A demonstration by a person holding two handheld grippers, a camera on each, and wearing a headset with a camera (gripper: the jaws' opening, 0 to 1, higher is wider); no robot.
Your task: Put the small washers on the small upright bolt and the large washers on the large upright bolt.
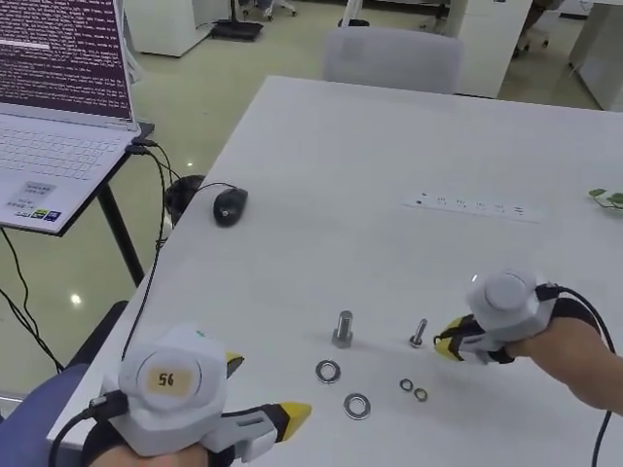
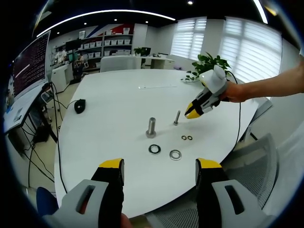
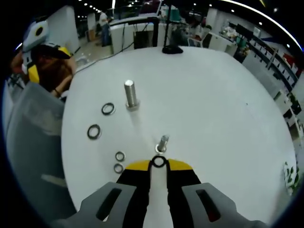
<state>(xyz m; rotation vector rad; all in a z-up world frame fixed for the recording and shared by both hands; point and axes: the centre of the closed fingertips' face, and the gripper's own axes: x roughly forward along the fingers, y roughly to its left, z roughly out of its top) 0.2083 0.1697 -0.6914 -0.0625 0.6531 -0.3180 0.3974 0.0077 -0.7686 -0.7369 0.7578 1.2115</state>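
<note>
Small washer point(image 3: 155, 161) sits pinched at the clenched tips of the right gripper point(image 3: 159, 167), just short of the small upright bolt point(image 3: 163, 141) at 12 o'clock, a detail too small to tell from the head view. There, two loose small washers point(image 1: 406, 385) lie at the bolt's 6 o'clock. The left gripper point(image 2: 160, 164) hangs released, two large washers point(image 2: 151, 149) and the large upright bolt point(image 2: 151, 127) ahead at 12 o'clock.
</note>
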